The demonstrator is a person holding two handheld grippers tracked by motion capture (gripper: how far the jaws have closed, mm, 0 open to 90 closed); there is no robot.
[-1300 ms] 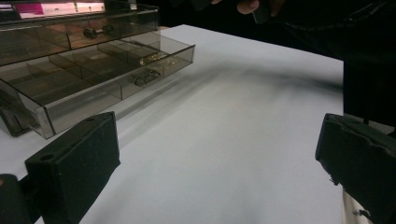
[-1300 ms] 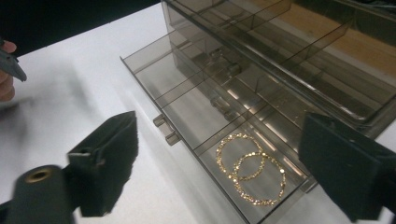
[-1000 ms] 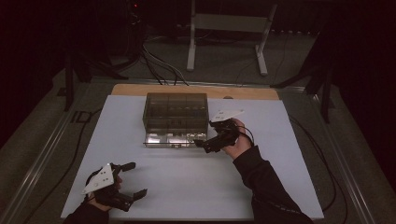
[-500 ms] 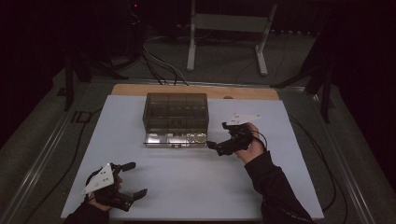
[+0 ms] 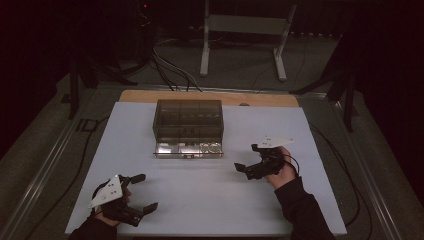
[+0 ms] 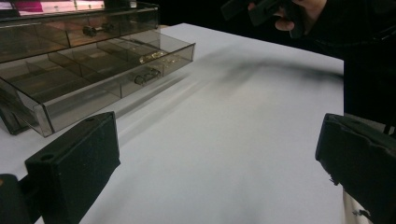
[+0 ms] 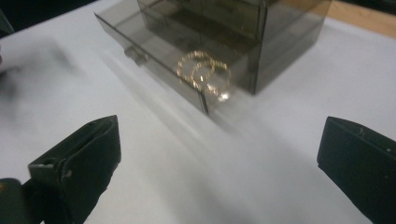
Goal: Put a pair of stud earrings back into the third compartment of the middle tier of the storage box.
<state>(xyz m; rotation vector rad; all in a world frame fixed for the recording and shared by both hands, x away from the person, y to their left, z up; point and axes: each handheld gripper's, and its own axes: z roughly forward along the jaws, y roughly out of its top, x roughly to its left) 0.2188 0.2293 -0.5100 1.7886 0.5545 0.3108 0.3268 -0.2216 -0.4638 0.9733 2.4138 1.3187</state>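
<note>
A smoky see-through drawer box (image 5: 187,119) stands mid-table, its bottom drawer (image 5: 189,149) pulled out toward me. In the right gripper view a gold chain bracelet (image 7: 205,72) lies in the drawer's end compartment, near the small handle (image 7: 135,55). My right gripper (image 5: 248,158) hovers open and empty to the right of the drawer, apart from it; its jaws (image 7: 217,158) stand wide. My left gripper (image 5: 146,191) rests open and empty near the front left of the table, and the box (image 6: 70,60) lies ahead of its jaws (image 6: 215,158).
The white table top (image 5: 210,185) lies on a wooden board (image 5: 150,96). Cables (image 5: 325,145) trail off the right side. A metal stand (image 5: 245,30) and dark floor are behind the table. The right hand's gripper (image 6: 271,9) shows far off in the left gripper view.
My right gripper has drawn back from the drawer's right end, moving right and toward me. The left gripper has stayed put. The drawer stands open as before.
</note>
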